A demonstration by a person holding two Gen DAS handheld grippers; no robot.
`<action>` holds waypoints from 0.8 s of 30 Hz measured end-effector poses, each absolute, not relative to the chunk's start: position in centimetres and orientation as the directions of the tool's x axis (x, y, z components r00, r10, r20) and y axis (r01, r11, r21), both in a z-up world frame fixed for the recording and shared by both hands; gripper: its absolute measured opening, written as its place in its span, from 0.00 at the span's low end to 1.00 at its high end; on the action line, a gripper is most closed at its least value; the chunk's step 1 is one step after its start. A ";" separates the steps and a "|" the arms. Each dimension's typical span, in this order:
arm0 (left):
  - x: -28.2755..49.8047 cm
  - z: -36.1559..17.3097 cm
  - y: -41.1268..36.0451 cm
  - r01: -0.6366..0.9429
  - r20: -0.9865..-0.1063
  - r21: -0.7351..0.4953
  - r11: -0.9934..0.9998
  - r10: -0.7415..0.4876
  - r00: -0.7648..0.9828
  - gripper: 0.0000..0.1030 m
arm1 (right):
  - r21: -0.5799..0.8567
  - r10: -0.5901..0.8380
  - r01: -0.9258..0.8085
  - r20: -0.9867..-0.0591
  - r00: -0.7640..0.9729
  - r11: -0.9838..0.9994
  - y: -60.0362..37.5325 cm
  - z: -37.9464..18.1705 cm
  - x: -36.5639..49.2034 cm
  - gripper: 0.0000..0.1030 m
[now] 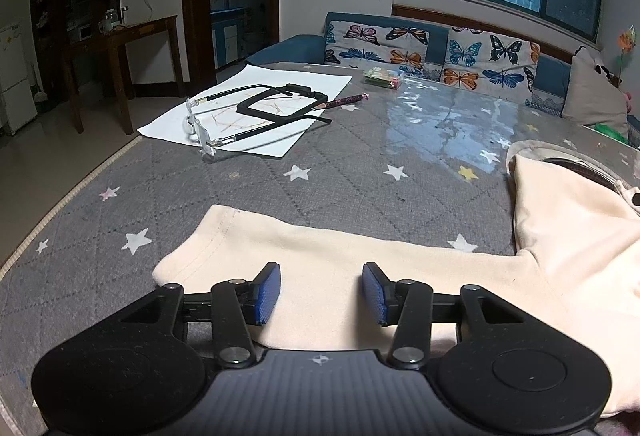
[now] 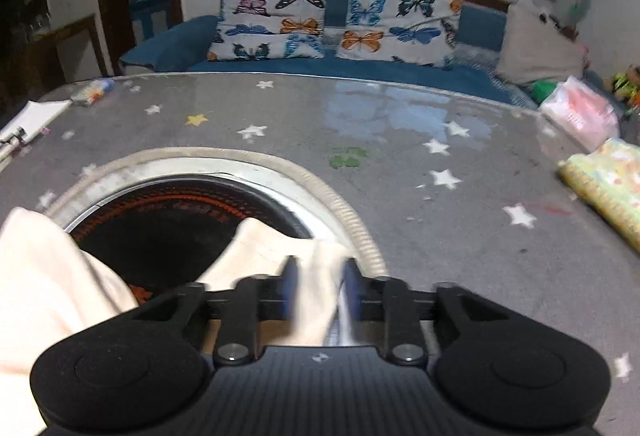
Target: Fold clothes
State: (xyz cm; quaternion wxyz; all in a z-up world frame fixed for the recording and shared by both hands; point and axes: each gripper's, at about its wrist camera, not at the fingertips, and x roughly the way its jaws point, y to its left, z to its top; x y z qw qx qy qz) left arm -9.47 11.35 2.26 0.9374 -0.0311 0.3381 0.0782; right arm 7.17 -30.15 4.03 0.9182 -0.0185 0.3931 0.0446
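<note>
A cream garment [image 1: 400, 268] lies on the grey star-patterned table cover [image 1: 320, 188]. One sleeve stretches left and its body bunches at the right. My left gripper [image 1: 322, 292] is open, with its blue pads [image 1: 270, 292] just above the sleeve, one on each side of the cloth. In the right wrist view my right gripper [image 2: 318, 288] has its jaws close together around a fold of the same garment [image 2: 280, 248], held over a round black opening [image 2: 180, 228] in the table. That view is blurred.
White paper [image 1: 248, 108] with glasses and a black frame [image 1: 276, 104], a pencil and a small box [image 1: 382, 76] lie at the far left of the table. A yellow patterned cloth [image 2: 604, 180] lies at the right edge. A butterfly-cushion sofa [image 2: 340, 24] stands behind.
</note>
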 end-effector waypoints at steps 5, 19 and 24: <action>-9.5 2.4 11.2 -0.167 -0.637 0.002 0.986 0.130 0.760 0.49 | -0.030 0.047 -0.094 -0.698 0.714 0.995 -30.6 5.5 5.6 0.06; -9.7 2.2 11.3 -0.143 -0.625 0.027 0.989 0.128 0.770 0.53 | -0.329 -0.277 0.074 -0.631 0.724 0.941 -38.2 11.6 -6.0 0.06; -9.7 2.3 11.3 -0.114 -0.629 0.050 0.992 0.120 0.768 0.53 | -0.337 -0.311 0.109 -0.635 0.707 0.935 -39.3 12.1 -10.6 0.06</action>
